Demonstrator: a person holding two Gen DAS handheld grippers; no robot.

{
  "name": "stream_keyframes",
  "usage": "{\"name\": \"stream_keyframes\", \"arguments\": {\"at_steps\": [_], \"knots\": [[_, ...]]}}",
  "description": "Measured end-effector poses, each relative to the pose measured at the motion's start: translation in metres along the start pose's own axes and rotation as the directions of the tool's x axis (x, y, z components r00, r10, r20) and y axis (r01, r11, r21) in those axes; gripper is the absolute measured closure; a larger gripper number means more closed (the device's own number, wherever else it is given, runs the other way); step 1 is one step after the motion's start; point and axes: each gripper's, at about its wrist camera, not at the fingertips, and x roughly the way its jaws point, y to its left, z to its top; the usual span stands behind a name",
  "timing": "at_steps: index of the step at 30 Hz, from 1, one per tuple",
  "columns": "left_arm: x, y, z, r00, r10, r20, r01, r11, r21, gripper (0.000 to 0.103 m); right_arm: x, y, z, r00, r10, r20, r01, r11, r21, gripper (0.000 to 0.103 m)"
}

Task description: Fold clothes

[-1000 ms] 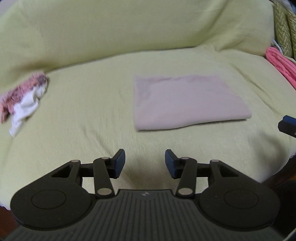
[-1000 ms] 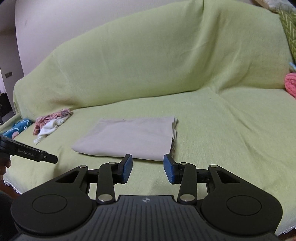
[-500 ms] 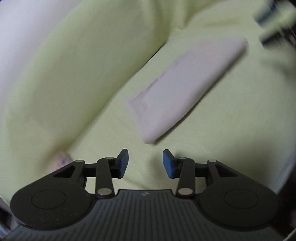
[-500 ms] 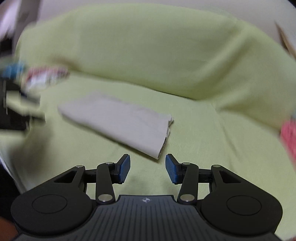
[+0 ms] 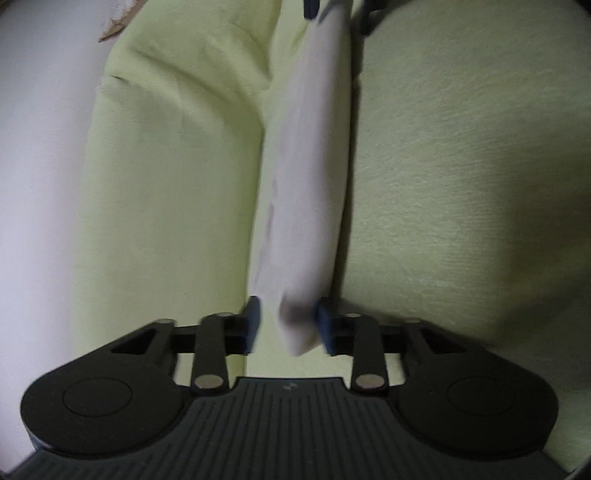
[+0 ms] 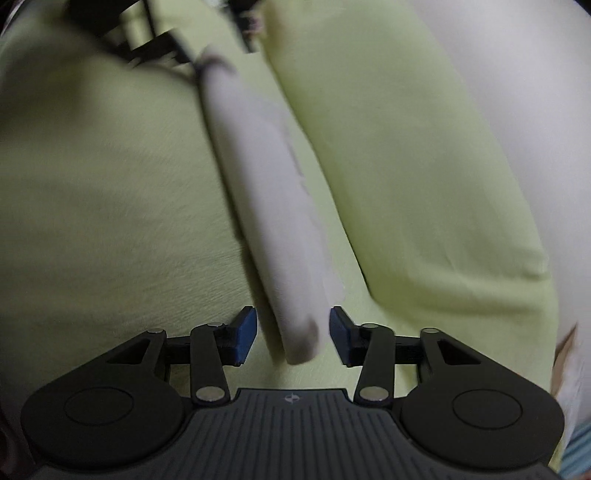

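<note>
A folded pale pinkish-grey cloth (image 5: 310, 166) lies on the light green sofa seat (image 5: 461, 184). Both views are rolled sideways, so the cloth shows edge-on as a thick strip. My left gripper (image 5: 290, 326) straddles its near end. Its jaws are closing: one pad touches the fabric and the other still shows a gap. My right gripper (image 6: 292, 340) straddles the opposite end of the cloth (image 6: 258, 166), also closing, with gaps on both sides. Each view shows the other gripper, blurred, at the cloth's far end: the right gripper (image 5: 332, 11) and the left gripper (image 6: 147, 37).
The sofa backrest (image 5: 166, 147) under the green cover rises just behind the cloth, with a white wall (image 5: 37, 147) beyond it. A blurred pink-and-white garment (image 6: 255, 22) lies past the cloth's far end in the right wrist view. The seat (image 6: 92, 184) extends in front of the cloth.
Both grippers rolled about a quarter turn and dropped to the cloth's two ends. Before, they hovered level in front of it. Their jaws have narrowed and now have the cloth's ends between them.
</note>
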Motion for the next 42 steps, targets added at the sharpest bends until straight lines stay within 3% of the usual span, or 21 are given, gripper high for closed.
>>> {"name": "stream_keyframes", "arguments": {"at_steps": [1, 2, 4, 12, 15, 18, 20, 22, 24, 27, 28, 29, 30, 31, 34, 37, 39, 40, 42], "knots": [[0.003, -0.001, 0.000, 1.000, -0.020, 0.005, 0.020, 1.000, 0.006, 0.093, 0.005, 0.002, 0.000, 1.000, -0.003, 0.002, 0.003, 1.000, -0.027, 0.081], [0.005, -0.002, -0.002, 1.000, -0.022, 0.017, 0.022, 0.999, 0.023, 0.095, 0.010, 0.003, 0.000, 1.000, -0.003, -0.003, 0.003, 0.999, -0.043, 0.096], [0.004, -0.003, -0.005, 0.999, -0.022, 0.037, 0.021, 0.999, 0.050, 0.096, 0.017, 0.001, -0.001, 1.000, 0.005, -0.006, -0.006, 0.999, -0.053, 0.103], [-0.043, 0.030, -0.004, 0.986, -0.143, 0.085, 0.153, 0.978, -0.139, 0.096, -0.018, -0.018, -0.008, 0.997, 0.080, -0.012, -0.080, 0.997, 0.006, 0.103], [-0.064, 0.025, -0.003, 0.976, -0.197, 0.094, 0.212, 0.955, -0.206, 0.095, -0.044, -0.014, -0.012, 0.991, 0.133, -0.023, -0.132, 0.990, 0.044, 0.103], [-0.072, 0.016, -0.001, 0.975, -0.210, 0.065, 0.220, 0.947, -0.234, 0.090, -0.060, -0.003, -0.017, 0.980, 0.197, -0.036, -0.194, 0.979, 0.068, 0.102], [-0.079, 0.022, -0.006, 0.972, -0.230, 0.049, 0.234, 0.928, -0.292, 0.089, -0.065, -0.003, -0.018, 0.972, 0.227, -0.056, -0.221, 0.971, 0.094, 0.090], [-0.089, 0.042, -0.016, 0.961, -0.271, 0.064, 0.273, 0.876, -0.397, 0.089, -0.072, -0.017, -0.022, 0.966, 0.249, -0.062, -0.236, 0.957, 0.167, 0.075], [-0.096, 0.067, -0.028, 0.946, -0.311, 0.095, 0.314, 0.802, -0.508, 0.089, -0.079, -0.047, -0.028, 0.952, 0.306, -0.025, -0.280, 0.901, 0.332, 0.074], [-0.081, 0.097, -0.028, 0.922, -0.352, 0.164, 0.368, 0.660, -0.655, 0.088, -0.073, -0.089, -0.036, 0.931, 0.360, 0.056, -0.334, 0.781, 0.528, 0.075], [-0.070, 0.104, -0.023, 0.915, -0.360, 0.181, 0.380, 0.618, -0.689, 0.088, -0.064, -0.101, -0.040, 0.913, 0.395, 0.101, -0.372, 0.702, 0.607, 0.076], [-0.059, 0.111, -0.018, 0.908, -0.368, 0.199, 0.390, 0.574, -0.720, 0.089, -0.050, -0.111, -0.044, 0.885, 0.441, 0.147, -0.413, 0.600, 0.686, 0.084], [-0.046, 0.113, -0.011, 0.905, -0.373, 0.204, 0.393, 0.549, -0.738, 0.089, -0.039, -0.117, -0.046, 0.868, 0.461, 0.186, -0.437, 0.529, 0.727, 0.086], [-0.030, 0.113, -0.004, 0.899, -0.391, 0.198, 0.395, 0.527, -0.752, 0.089, -0.027, -0.119, -0.044, 0.855, 0.469, 0.220, -0.459, 0.488, 0.742, 0.086], [0.011, 0.107, 0.009, 0.871, -0.460, 0.175, 0.406, 0.471, -0.783, 0.089, 0.007, -0.113, -0.041, 0.818, 0.520, 0.243, -0.498, 0.431, 0.753, 0.086], [0.036, 0.109, 0.009, 0.856, -0.486, 0.178, 0.422, 0.454, -0.785, 0.089, 0.032, -0.122, -0.055, 0.796, 0.548, 0.258, -0.489, 0.331, 0.807, 0.103], [0.047, 0.114, 0.006, 0.847, -0.501, 0.180, 0.426, 0.435, -0.793, 0.088, 0.037, -0.134, -0.075, 0.805, 0.544, 0.238, -0.436, 0.270, 0.859, 0.103], [0.051, 0.119, 0.001, 0.844, -0.504, 0.181, 0.423, 0.420, -0.803, 0.088, 0.033, -0.135, -0.082, 0.820, 0.534, 0.208, -0.401, 0.276, 0.873, 0.103], [0.059, 0.131, -0.007, 0.848, -0.492, 0.197, 0.414, 0.384, -0.825, 0.088, 0.027, -0.140, -0.097, 0.844, 0.508, 0.174, -0.351, 0.278, 0.894, 0.086]]}}
